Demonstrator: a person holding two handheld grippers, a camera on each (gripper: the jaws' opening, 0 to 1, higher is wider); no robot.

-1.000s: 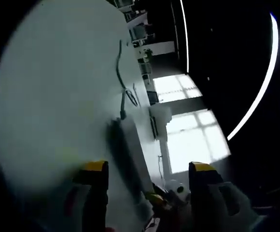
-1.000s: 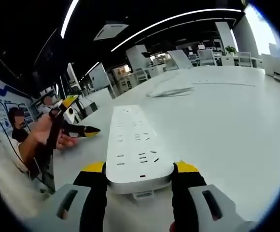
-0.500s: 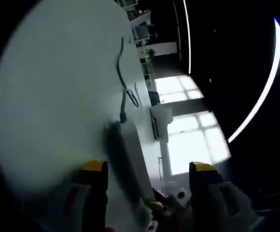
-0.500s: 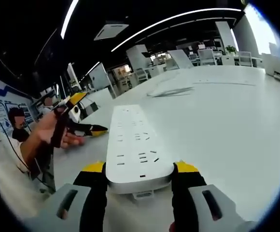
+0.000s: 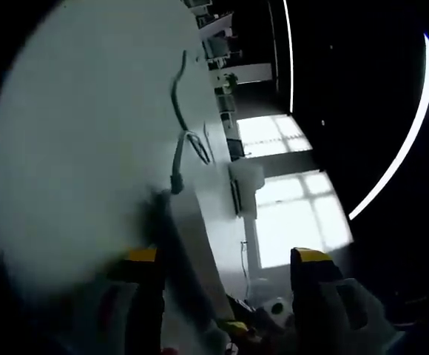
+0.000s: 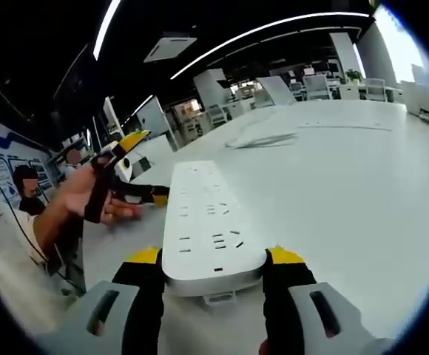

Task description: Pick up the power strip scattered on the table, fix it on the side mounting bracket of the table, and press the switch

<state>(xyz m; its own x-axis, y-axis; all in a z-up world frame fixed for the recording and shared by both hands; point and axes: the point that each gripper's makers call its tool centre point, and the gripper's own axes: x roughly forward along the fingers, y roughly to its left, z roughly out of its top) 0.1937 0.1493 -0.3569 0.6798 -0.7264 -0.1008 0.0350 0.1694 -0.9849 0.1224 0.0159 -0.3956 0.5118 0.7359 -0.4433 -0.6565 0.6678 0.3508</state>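
In the right gripper view, a hand (image 6: 81,196) held the left gripper (image 6: 137,166), its jaws spread, just beside the power strip's (image 6: 208,222) left edge. The right gripper (image 6: 214,268) clamped the strip's near end, flat on the white table (image 6: 348,185); bare tabletop stretched rightward. Its cable (image 5: 179,111) trailed away in the left gripper view.

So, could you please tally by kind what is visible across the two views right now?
Power strip: 1
Black cable on the white table: 1
Right hand-held gripper and left hand-held gripper: 2
Person's hand: 1
Total: 5
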